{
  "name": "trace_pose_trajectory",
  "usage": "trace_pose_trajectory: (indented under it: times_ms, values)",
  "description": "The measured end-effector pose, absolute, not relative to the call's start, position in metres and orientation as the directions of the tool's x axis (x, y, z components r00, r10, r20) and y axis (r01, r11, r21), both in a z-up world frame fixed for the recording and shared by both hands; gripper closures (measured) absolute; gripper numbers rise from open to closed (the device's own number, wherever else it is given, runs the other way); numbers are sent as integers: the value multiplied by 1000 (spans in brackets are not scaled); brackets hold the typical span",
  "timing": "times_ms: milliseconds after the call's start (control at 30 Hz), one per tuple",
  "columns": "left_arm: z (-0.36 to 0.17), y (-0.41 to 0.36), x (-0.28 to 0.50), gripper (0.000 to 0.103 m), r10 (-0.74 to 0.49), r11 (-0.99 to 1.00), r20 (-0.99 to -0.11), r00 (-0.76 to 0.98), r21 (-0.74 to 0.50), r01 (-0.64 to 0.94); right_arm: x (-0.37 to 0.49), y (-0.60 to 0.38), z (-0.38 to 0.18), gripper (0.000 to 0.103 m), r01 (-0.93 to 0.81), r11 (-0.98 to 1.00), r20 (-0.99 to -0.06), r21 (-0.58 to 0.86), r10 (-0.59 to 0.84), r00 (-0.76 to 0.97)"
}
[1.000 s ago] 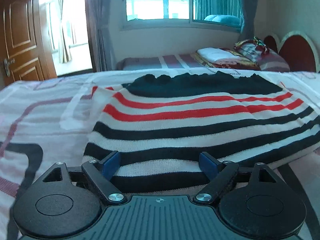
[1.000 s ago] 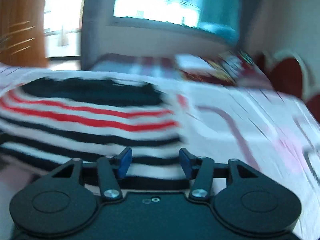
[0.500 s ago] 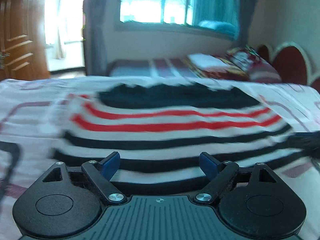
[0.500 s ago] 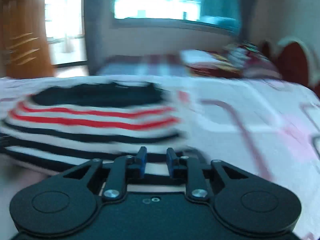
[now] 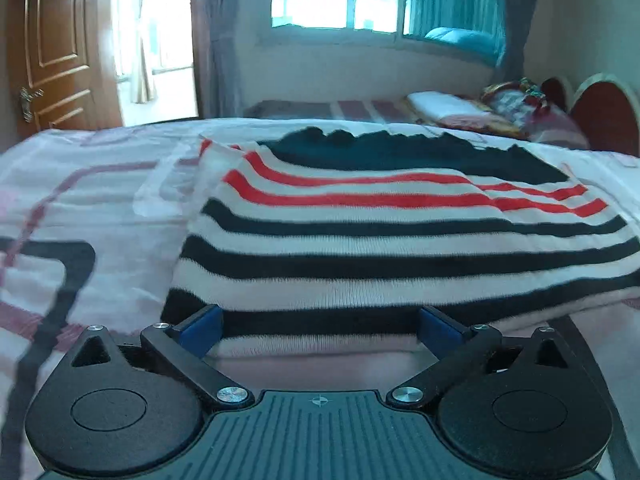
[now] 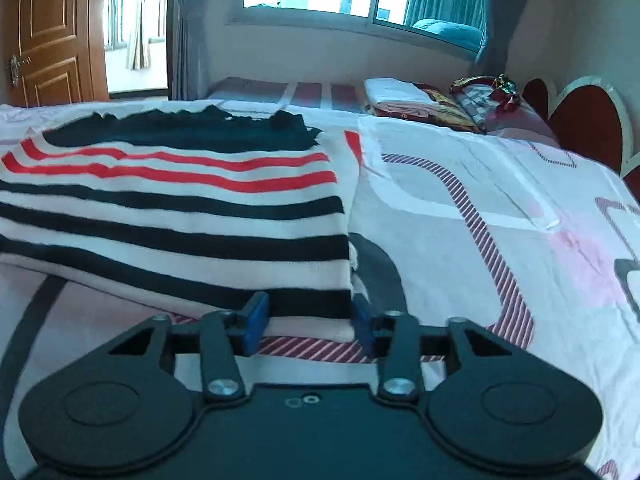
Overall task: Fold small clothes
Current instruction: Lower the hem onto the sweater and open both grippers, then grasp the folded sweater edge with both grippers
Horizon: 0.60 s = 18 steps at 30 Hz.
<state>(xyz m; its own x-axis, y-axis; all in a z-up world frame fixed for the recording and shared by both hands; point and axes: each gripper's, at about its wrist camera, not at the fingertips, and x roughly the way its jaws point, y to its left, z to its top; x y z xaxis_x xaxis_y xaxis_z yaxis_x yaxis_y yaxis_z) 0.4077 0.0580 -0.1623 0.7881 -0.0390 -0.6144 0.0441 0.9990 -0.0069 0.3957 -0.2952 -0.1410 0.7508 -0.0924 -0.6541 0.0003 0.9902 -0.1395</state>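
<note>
Sweater lies folded on bed. Left gripper has just been opening, jaws wide at its near edge, nothing gripped. Right gripper has just been reopening, jaws half-open astride near right corner, not pinching.

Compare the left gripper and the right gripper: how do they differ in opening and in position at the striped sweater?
The left gripper has just opened very wide; the right gripper has reopened only about halfway. The left gripper faces the sweater's near-left corner, the right gripper its near-right corner. Both point forward at the near edge of the striped sweater on the bed cover, and neither set of blue fingers presses on the cloth.
</note>
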Motion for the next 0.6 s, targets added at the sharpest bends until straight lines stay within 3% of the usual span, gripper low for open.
trace_pose_trajectory:
  times_ms: [133, 267, 367, 433, 500, 600]
  values:
    - [-170, 66, 410, 1, -33, 999, -641, 767, -24, 23, 389, -293, -127, 60, 21, 997, -583, -73, -60, 810]
    - [-152, 80, 392, 1, -39, 998, -606, 795, -61, 3, 396, -291, -142, 57, 17, 992, -655, -128, -97, 749]
    - [-147, 104, 368, 1, -55, 963, -547, 835, -250, -100, 379, -297, -121, 58, -1, 998, -606, -59, -35, 795]
    - [-155, 115, 360, 12, -78, 909, -524, 848, -386, -155, 370, -297, -110, 61, -14, 999, -584, -32, -8, 812]
    - [-175, 127, 366, 23, -126, 820, -558, 820, -524, -230, 366, -294, -104, 71, -48, 998, -571, 33, 58, 819]
    - [-187, 142, 369, 24, -143, 719, -518, 843, -640, -271, 364, -287, -97, 84, -119, 979, -558, 167, 193, 807]
